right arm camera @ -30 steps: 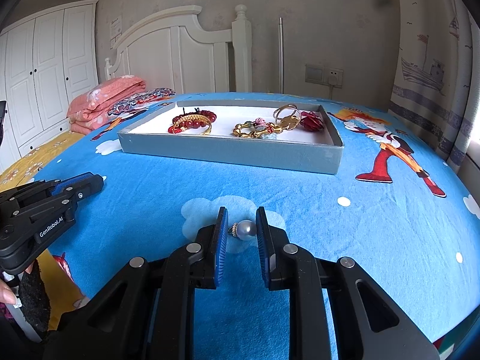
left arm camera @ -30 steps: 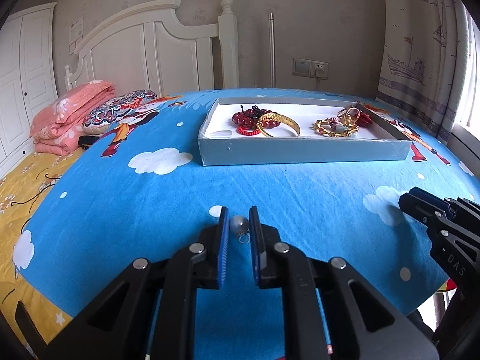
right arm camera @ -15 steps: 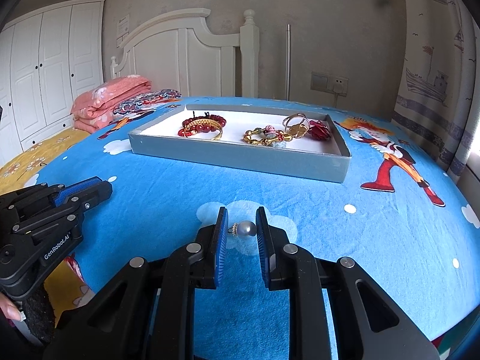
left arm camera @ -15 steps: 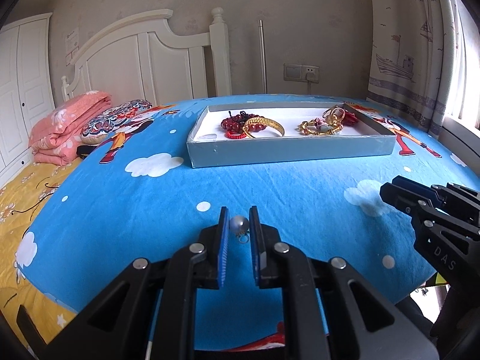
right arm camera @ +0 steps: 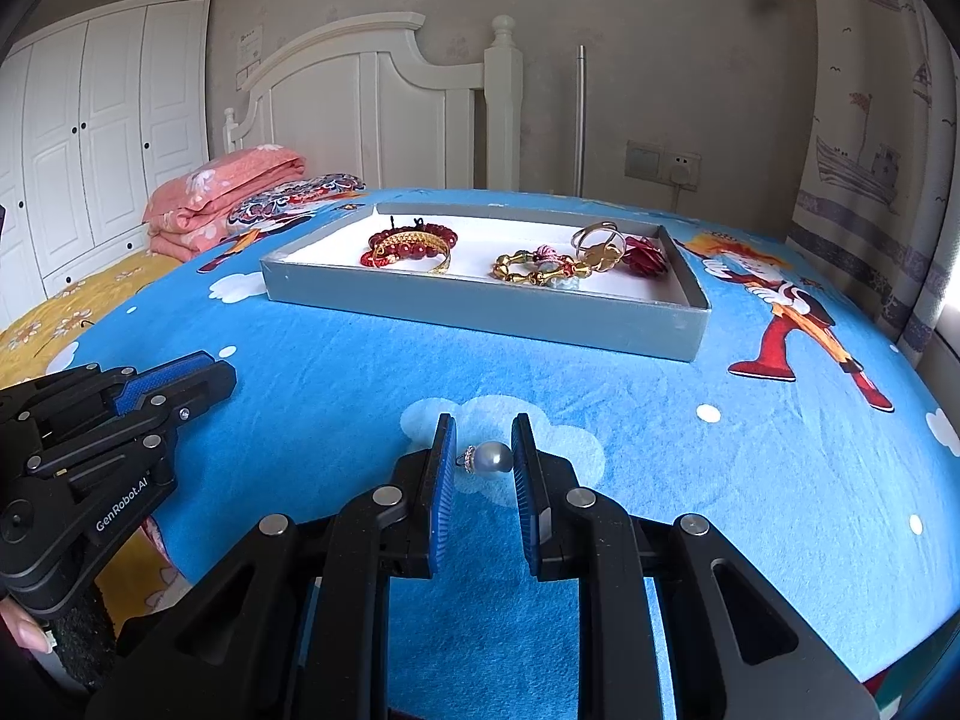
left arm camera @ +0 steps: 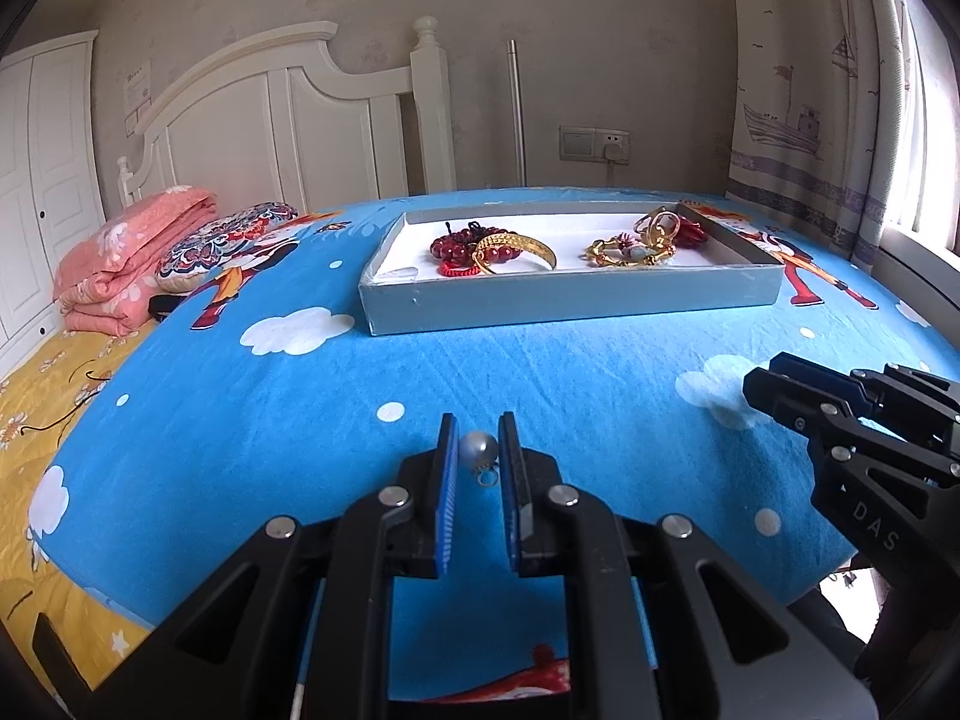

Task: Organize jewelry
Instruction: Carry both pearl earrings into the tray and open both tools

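Observation:
My left gripper [left arm camera: 478, 441] is shut on a grey pearl earring [left arm camera: 478, 451] with a small ring hanging below it. My right gripper [right arm camera: 483, 447] is shut on a second grey pearl earring [right arm camera: 493, 457], held sideways between the blue pads. Both are held above the blue cartoon sheet, well short of the grey tray [left arm camera: 570, 303] [right arm camera: 480, 312]. The tray holds a red bead bracelet [left arm camera: 465, 246], a gold bangle [left arm camera: 522, 249], a gold chain bracelet [left arm camera: 624, 252], rings and a red flower piece [right arm camera: 645, 255]. Each gripper shows at the edge of the other's view.
A white headboard [left arm camera: 288, 120] and a folded pink quilt [left arm camera: 126, 258] with a patterned pillow stand at the far left. A curtain [left arm camera: 804, 90] hangs at the right. The bed's near edge drops off just below the grippers.
Both grippers have pulled back and lifted from the tray with their earrings still held; the tray looks farther and more level. The grips have not changed.

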Motion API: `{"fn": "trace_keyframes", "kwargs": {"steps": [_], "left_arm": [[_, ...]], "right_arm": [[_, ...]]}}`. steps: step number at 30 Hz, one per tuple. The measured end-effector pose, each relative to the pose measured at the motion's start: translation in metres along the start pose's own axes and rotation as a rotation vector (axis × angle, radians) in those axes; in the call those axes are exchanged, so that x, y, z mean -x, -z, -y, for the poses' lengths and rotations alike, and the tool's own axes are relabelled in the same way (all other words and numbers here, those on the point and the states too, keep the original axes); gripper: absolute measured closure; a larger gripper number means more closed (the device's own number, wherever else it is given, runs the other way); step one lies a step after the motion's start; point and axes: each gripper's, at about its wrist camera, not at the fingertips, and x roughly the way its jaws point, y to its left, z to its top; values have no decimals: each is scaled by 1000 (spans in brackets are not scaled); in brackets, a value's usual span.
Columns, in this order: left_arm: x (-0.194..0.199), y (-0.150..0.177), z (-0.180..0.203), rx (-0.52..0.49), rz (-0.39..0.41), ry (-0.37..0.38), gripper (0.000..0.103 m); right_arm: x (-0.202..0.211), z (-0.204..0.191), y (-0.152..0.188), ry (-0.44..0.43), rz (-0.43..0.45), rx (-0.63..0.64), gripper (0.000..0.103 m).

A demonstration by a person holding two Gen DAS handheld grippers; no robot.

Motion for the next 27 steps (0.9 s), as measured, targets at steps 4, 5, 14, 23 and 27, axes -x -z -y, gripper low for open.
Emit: {"fn": "trace_keyframes", "kwargs": {"steps": [4, 5, 14, 23, 27], "left_arm": [[-1, 0, 0, 1, -2, 2, 90], [-1, 0, 1, 0, -1, 3, 90], [-5, -9, 5, 8, 3, 19, 90], [-10, -35, 11, 25, 18, 44, 90], [-18, -62, 13, 13, 2, 58, 90]], "right_arm": [[0, 0, 0, 0, -1, 0, 84], [-1, 0, 0, 0, -2, -1, 84], [-7, -2, -7, 0, -7, -6, 84], [-10, 2, -36, 24, 6, -14, 84], [-17, 8, -57, 33, 10, -14, 84]]}}
